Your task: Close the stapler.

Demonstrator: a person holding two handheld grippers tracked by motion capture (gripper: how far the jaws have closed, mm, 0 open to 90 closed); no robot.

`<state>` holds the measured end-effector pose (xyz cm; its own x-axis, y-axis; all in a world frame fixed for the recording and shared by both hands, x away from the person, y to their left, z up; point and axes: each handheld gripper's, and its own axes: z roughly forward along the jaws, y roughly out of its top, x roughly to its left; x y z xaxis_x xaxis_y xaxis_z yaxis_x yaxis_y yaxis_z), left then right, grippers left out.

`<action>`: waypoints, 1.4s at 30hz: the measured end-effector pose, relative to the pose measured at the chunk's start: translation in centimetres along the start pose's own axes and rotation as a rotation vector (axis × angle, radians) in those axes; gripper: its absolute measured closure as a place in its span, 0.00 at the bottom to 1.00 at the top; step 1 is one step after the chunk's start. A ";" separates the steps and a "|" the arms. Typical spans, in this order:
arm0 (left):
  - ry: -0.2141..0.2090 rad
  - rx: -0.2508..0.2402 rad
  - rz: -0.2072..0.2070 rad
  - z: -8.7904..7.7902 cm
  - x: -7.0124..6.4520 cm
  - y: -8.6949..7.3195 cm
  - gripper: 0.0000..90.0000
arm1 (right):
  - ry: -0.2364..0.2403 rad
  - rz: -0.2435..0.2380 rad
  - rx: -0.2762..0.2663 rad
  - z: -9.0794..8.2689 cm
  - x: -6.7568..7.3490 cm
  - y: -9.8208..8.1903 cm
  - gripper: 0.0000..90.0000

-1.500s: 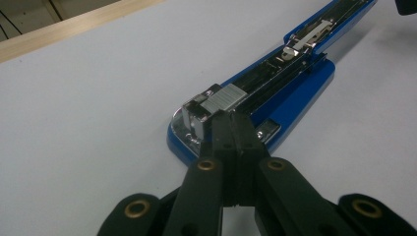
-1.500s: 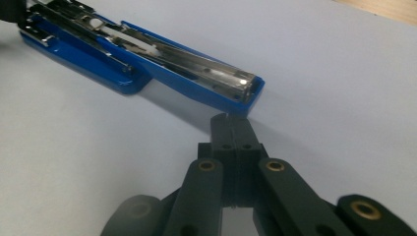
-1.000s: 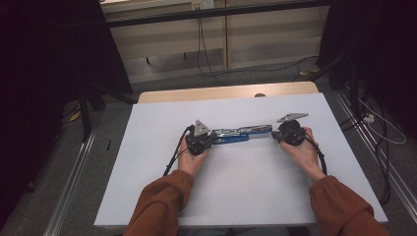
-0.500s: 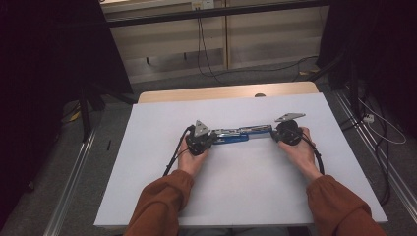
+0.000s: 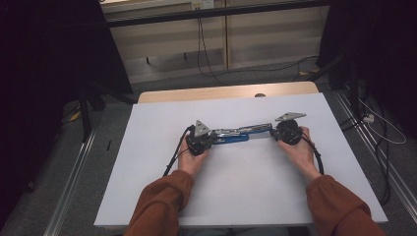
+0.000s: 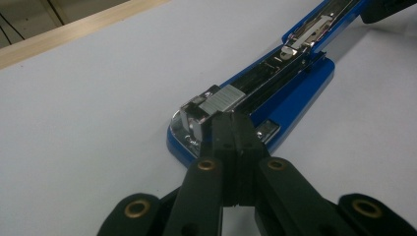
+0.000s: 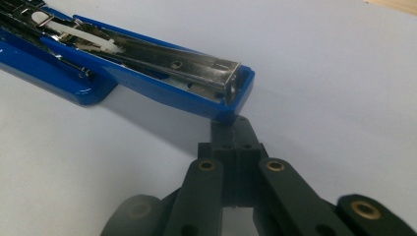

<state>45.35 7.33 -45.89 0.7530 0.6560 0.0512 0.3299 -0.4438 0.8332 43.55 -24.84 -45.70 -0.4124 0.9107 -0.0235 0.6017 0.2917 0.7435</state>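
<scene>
- While the blue stapler [image 5: 236, 136] lies swung fully open on the white table [image 5: 162, 187], nothing is seen to have shifted since a second ago: both hands and the stapler sit as they did.
- At the left, the left gripper [image 6: 229, 129] is shut, jaws pressed together with nothing between them; its tips are set against the staple strip at the magazine's [image 6: 255, 86] front end, over the blue base.
- At the centre, the hinge is spread flat.
- At the right, the right gripper [image 7: 237, 132] is likewise closed and empty, its tips tucked under the end of the raised blue cover [image 7: 196, 78].
- Judged from this stillness, loading is paused; the strip is probably being seated.
</scene>
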 end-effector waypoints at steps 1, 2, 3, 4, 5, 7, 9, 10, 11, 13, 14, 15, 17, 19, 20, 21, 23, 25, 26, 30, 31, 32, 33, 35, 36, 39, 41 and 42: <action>0.000 0.000 0.000 0.0 0.0 0.0 1.00 | 0.000 0.001 -0.002 0.0 0.0 0.0 1.00; 0.000 0.000 0.000 0.0 0.0 0.0 1.00 | 0.000 0.001 -0.003 0.0 0.0 0.0 1.00; 0.000 0.000 0.000 0.0 0.0 0.0 1.00 | -0.002 0.001 -0.005 0.0 0.0 0.0 1.00; 0.000 0.000 0.000 0.0 0.0 0.0 1.00 | -0.001 0.004 -0.006 0.0 0.0 0.0 1.00; 0.000 0.000 0.000 0.0 0.0 0.0 1.00 | -0.003 0.003 -0.009 0.0 0.0 0.0 1.00; 0.000 0.000 0.000 0.0 0.0 0.0 1.00 | -0.003 0.008 -0.017 -0.1 0.0 0.1 1.00; 0.001 0.000 0.001 0.0 0.0 0.0 1.00 | -0.004 0.007 -0.022 -0.1 0.0 0.1 1.00; 0.001 -0.001 0.001 0.0 0.0 0.0 1.00 | -0.003 0.010 -0.023 -0.2 0.0 0.1 1.00; 0.001 0.000 0.002 0.0 0.0 0.0 1.00 | -0.003 0.009 -0.029 -0.2 0.0 0.2 1.00; 0.001 0.000 0.001 0.0 0.0 0.0 1.00 | -0.005 0.011 -0.037 -0.3 0.0 0.2 1.00; 0.001 0.000 0.001 0.0 0.0 0.0 1.00 | -0.008 0.010 -0.044 -0.3 0.0 0.3 1.00; 0.001 -0.001 0.002 0.0 0.0 0.0 1.00 | -0.005 0.011 -0.047 -0.4 0.0 0.3 1.00; 0.000 -0.001 -0.001 0.0 0.0 0.0 1.00 | -0.005 0.009 -0.049 -0.4 0.0 0.4 1.00; -0.001 -0.001 -0.001 0.0 -0.1 0.0 1.00 | -0.004 0.007 -0.050 -0.4 0.0 0.4 1.00; -0.001 -0.002 0.000 0.0 -0.1 0.0 1.00 | -0.004 0.005 -0.052 -0.4 0.1 0.4 1.00; -0.001 -0.001 0.000 0.0 -0.1 0.0 1.00 | -0.005 0.006 -0.054 -0.4 0.1 0.4 1.00; 0.000 0.000 0.000 0.0 -0.1 0.0 1.00 | -0.003 0.008 -0.058 -0.4 0.1 0.4 1.00; -0.005 0.000 0.001 0.0 -0.1 0.0 1.00 | -0.002 0.007 -0.058 -0.4 0.1 0.4 1.00; 0.003 -0.001 0.006 0.0 -0.1 0.0 1.00 | -0.003 0.007 -0.060 -0.4 0.1 0.4 1.00; 0.001 -0.002 0.001 0.0 0.0 0.0 1.00 | -0.003 0.009 -0.068 -0.5 0.1 0.5 1.00; 0.002 -0.002 0.003 0.0 0.0 0.0 1.00 | -0.001 0.011 -0.069 -0.6 0.2 0.5 1.00; 0.003 -0.002 0.002 0.0 0.0 0.0 1.00 | 0.001 0.012 -0.077 -0.6 0.2 0.5 1.00; 0.003 -0.001 0.003 0.0 0.0 0.0 1.00 | 0.008 0.015 -0.085 -0.7 0.1 0.5 1.00; -0.003 0.004 -0.006 -0.1 0.1 0.0 1.00 | 0.021 0.016 -0.099 -0.7 0.2 0.5 1.00; -0.003 -0.001 -0.015 -0.1 0.2 -0.1 1.00 | 0.023 0.013 -0.102 -0.8 0.2 0.5 1.00; -0.012 0.003 -0.019 -0.2 0.2 0.0 1.00 | 0.031 0.016 -0.107 -0.8 0.2 0.5 1.00; -0.014 0.006 -0.009 -0.2 -0.1 0.0 1.00 | 0.038 0.016 -0.112 -0.8 0.2 0.5 1.00; -0.017 0.007 -0.012 -0.2 -0.1 0.1 1.00 | 0.036 0.019 -0.114 -0.8 0.2 0.5 1.00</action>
<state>45.15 7.33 -45.73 0.7588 0.6505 0.0317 0.3427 -0.4403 0.8299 43.22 -24.72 -44.80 -0.4276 0.9039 0.0140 0.5290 0.2376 0.8146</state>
